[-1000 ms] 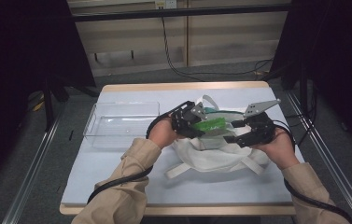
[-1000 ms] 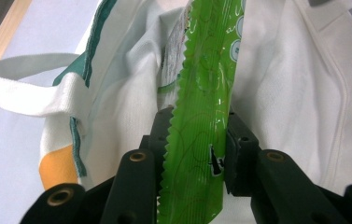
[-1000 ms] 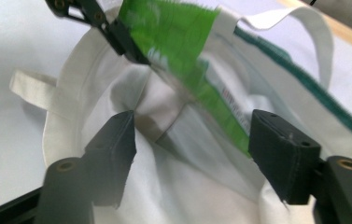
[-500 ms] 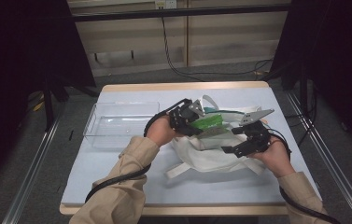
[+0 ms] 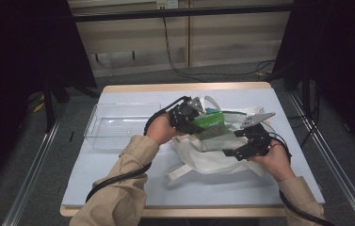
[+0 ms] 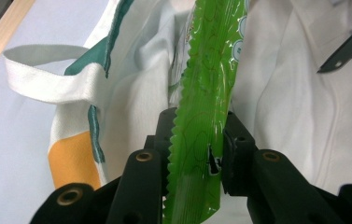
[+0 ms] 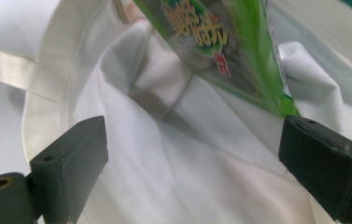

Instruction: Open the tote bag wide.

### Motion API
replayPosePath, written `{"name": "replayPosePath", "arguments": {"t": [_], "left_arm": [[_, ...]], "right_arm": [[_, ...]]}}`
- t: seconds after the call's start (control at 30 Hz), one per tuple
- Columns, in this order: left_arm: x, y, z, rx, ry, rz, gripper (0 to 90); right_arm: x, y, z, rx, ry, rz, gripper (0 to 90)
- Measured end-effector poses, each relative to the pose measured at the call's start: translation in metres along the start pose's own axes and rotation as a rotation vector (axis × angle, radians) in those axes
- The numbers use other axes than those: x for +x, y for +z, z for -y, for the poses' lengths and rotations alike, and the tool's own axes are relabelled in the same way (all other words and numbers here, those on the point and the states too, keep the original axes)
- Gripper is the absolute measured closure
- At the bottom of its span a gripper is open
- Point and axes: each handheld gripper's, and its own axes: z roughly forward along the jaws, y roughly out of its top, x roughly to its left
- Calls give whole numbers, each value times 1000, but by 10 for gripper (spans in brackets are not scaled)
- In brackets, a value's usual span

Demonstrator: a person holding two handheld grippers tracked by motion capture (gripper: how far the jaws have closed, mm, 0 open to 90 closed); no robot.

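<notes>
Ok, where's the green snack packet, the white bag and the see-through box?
green snack packet (image 6: 204, 93), left gripper view, on its crinkly middle.
white bag (image 5: 213, 157), high view, on the cloth body in front.
see-through box (image 5: 114, 123), high view, on its bare bottom.

A green snack packet is being clamped edge-on by the left gripper, its serrated seal sitting between the two black jaws. The packet is being held upright over a white cloth bag with teal and orange print. A white bag handle is lying looped on the pale tabletop. A dark part of the other gripper is being seen at upper right.
</notes>
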Motion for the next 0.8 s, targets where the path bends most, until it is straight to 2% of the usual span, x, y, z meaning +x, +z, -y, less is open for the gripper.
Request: {"name": "replayPosePath", "arguments": {"t": [0.03, 0.1, 0.2, 0.23, 0.47, 0.63, 0.8], "left_arm": [[0, -1, -1, 0, 3, 2, 731], [1, -4, -4, -12, 4, 8, 734], [3, -11, -8, -52, -37, 29, 743], [3, -12, -9, -51, -39, 25, 746], [4, -21, -15, -15, -56, 22, 749], [5, -28, -18, -1, -66, 30, 750], [8, -35, -21, 17, -84, 35, 751]], "right_arm": [[0, -1, 0, 1, -5, 6, 68], [-2, -1, 1, -14, 17, -7, 68], [-3, -1, 2, -17, 14, -15, 68], [-2, -1, 2, -14, 11, -17, 69], [-3, -10, 2, -41, 17, -25, 68], [-5, -8, 7, -22, 24, -28, 69], [-3, -6, 8, -14, 10, -32, 70]]}}
